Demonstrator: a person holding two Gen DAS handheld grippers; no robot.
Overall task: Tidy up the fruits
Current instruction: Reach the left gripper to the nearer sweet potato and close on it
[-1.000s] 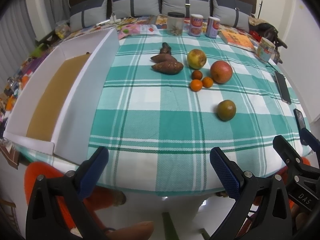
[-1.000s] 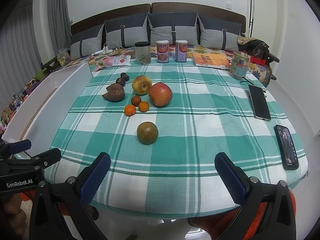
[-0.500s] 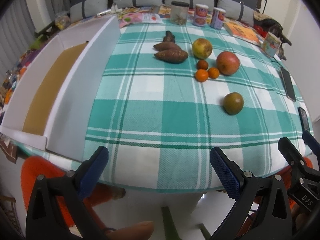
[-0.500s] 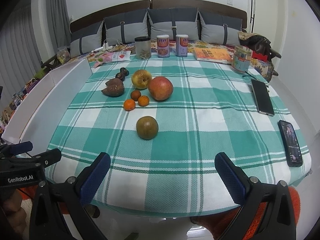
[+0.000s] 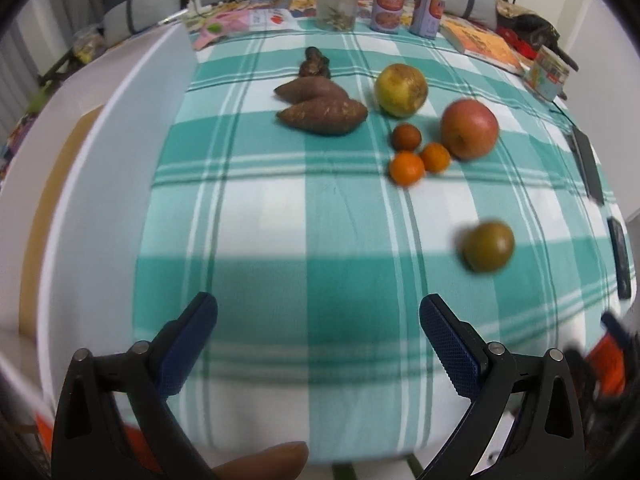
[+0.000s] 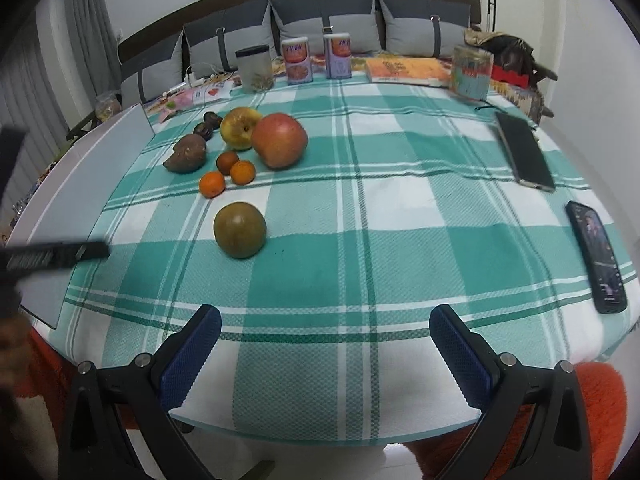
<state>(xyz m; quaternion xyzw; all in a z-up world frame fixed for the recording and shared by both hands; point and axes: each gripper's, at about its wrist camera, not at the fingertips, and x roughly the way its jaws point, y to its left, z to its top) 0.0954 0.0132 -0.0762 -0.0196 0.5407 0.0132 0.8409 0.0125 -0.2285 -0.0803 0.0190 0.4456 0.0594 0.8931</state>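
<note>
Blue-padded fingers of the left hand-held gripper (image 5: 318, 344) and the right hand-held gripper (image 6: 325, 346) stand wide apart, both empty, over the near edge of the worktop's green-and-white checked cloth (image 6: 400, 216). Nearest ahead lies the round greenish-brown fruit (image 6: 240, 230), alone, well short of the other fruit. It looks firm, smooth and apt to roll; I would pinch it across its widest part.

A woven checked cloth (image 6: 400, 248) covers the worktop. The sweet potatoes (image 5: 322, 114) look rough and matt, the phones (image 6: 596, 256) glossy, the gripper pads (image 6: 188, 360) textured blue rubber.
</note>
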